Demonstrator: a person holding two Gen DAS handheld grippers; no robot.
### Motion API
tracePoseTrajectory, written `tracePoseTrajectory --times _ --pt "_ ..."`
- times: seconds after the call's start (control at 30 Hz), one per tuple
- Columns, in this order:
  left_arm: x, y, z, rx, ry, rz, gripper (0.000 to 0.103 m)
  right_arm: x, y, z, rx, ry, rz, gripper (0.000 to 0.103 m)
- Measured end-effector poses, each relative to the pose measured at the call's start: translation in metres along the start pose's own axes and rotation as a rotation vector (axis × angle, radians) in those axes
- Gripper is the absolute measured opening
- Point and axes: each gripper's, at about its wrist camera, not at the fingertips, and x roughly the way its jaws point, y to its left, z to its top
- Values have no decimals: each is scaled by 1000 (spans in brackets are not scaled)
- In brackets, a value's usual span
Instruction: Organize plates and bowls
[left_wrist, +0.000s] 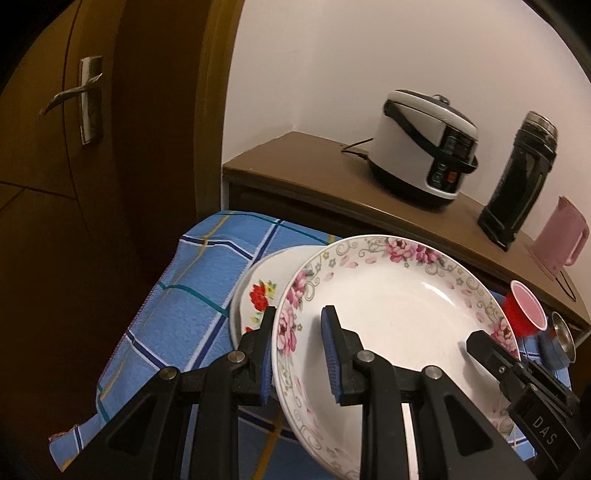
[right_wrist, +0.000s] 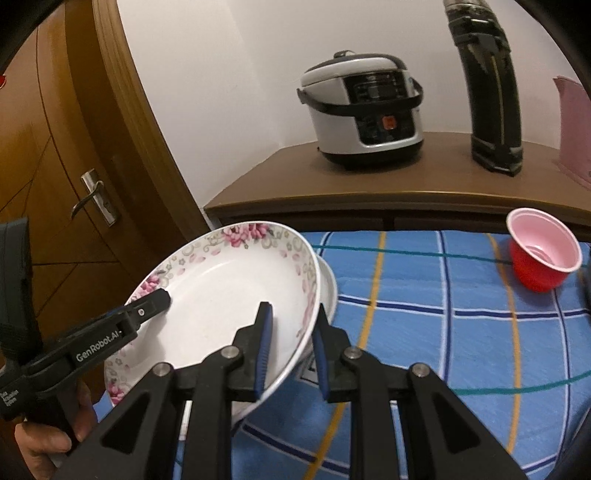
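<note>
Fingers (left_wrist: 334, 354) astride tilted floral plate (left_wrist: 399, 306)

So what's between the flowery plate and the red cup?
In the right wrist view, only bare blue checked cloth lies between the pink-flowered plate and the red cup.

Upper plate (left_wrist: 391, 302) overlaps, perhaps rests on, lower plate (left_wrist: 258, 291); cup (right_wrist: 541, 254) right.
</note>
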Motion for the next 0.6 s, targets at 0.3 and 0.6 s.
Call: tracePoseTrajectory --times 0.3,0.6 --pt "25 13 5 -19 25 25 26 34 3 3 -7 24 6 21" --pt "45 11 4 -12 54 40 26 56 -2 0 -13 52 -19 21"
